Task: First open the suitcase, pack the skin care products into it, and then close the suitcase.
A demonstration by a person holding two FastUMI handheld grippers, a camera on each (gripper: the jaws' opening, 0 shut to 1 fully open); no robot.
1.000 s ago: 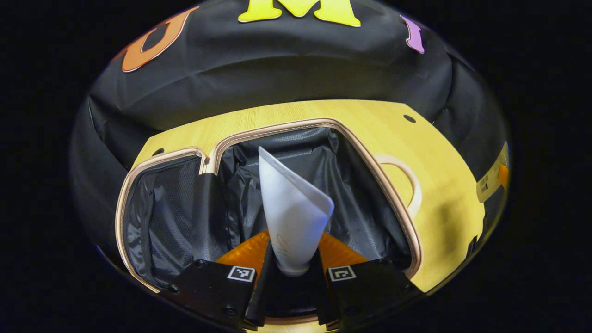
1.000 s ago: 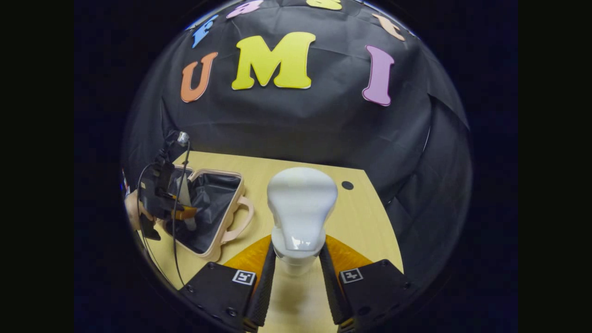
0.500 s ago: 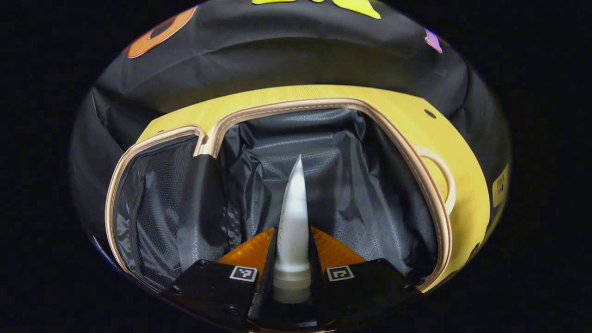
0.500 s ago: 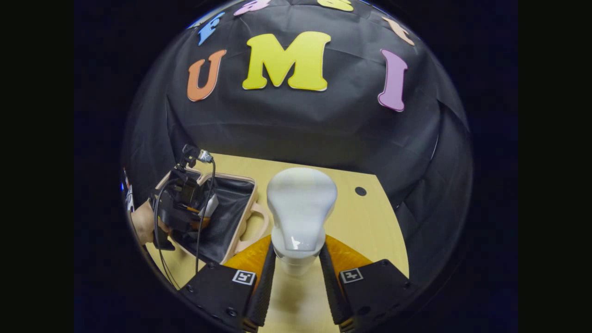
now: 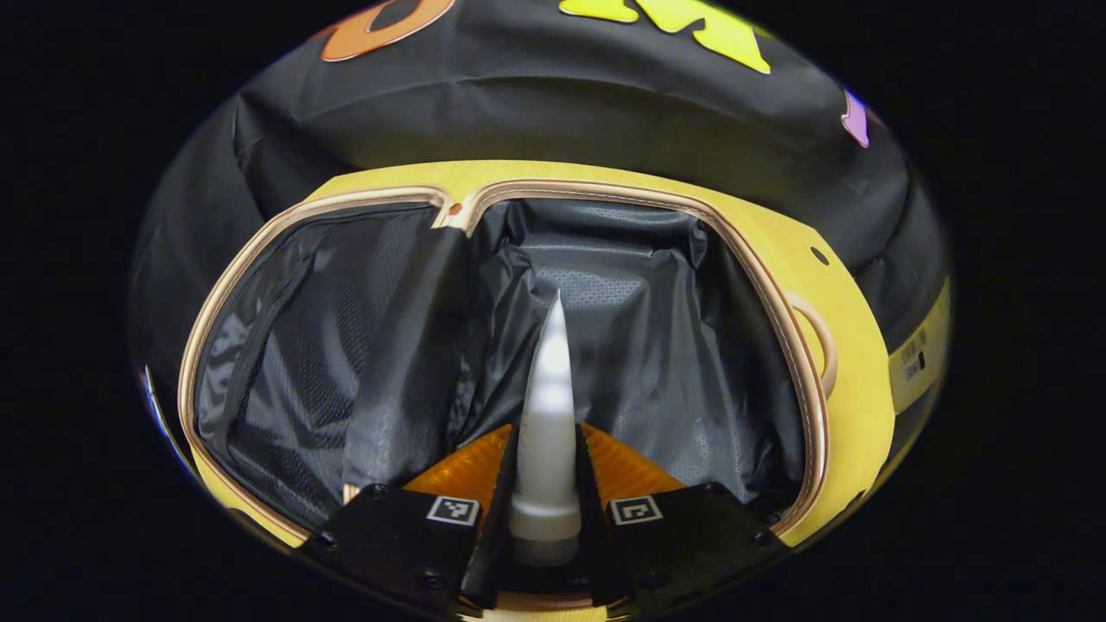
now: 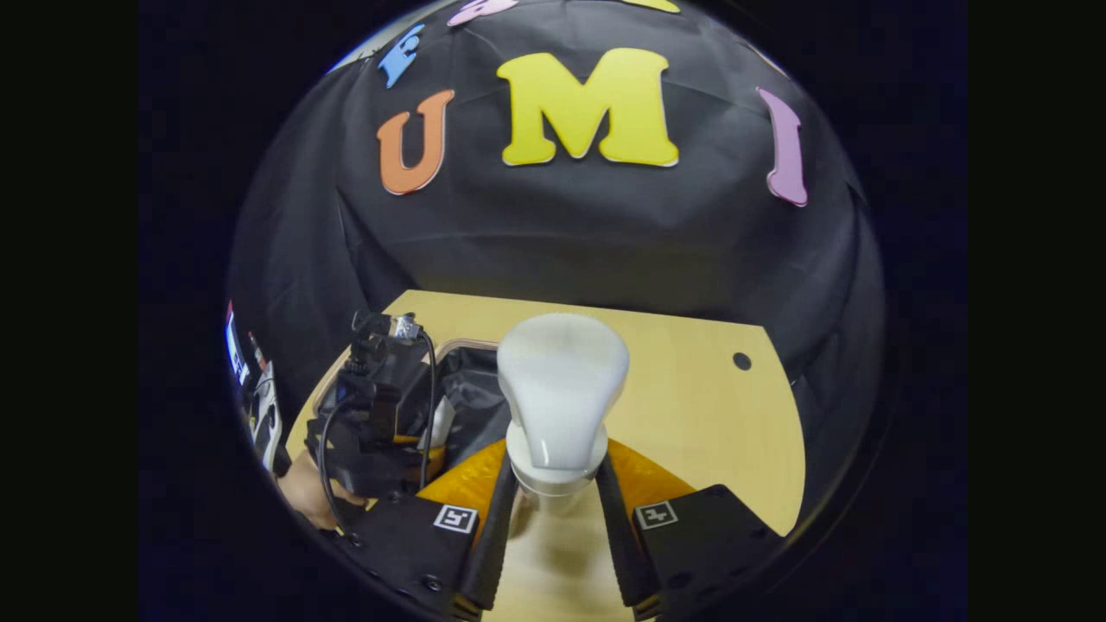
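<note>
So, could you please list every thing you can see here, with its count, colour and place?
suitcase: one, beige trim, dark lining, lying open on the table.
tube: one, white, held over the suitcase interior.
bottle: one, white, held above the table, beside the suitcase.
table: one, light wood, under everything.
left gripper: jaws pressed on the tube; seen also in the right gripper view.
right gripper: jaws pressed on the bottle's cap end.
hand: one, holding the left gripper.

Pale wooden table with round hole, creased black cloth wall behind
</note>
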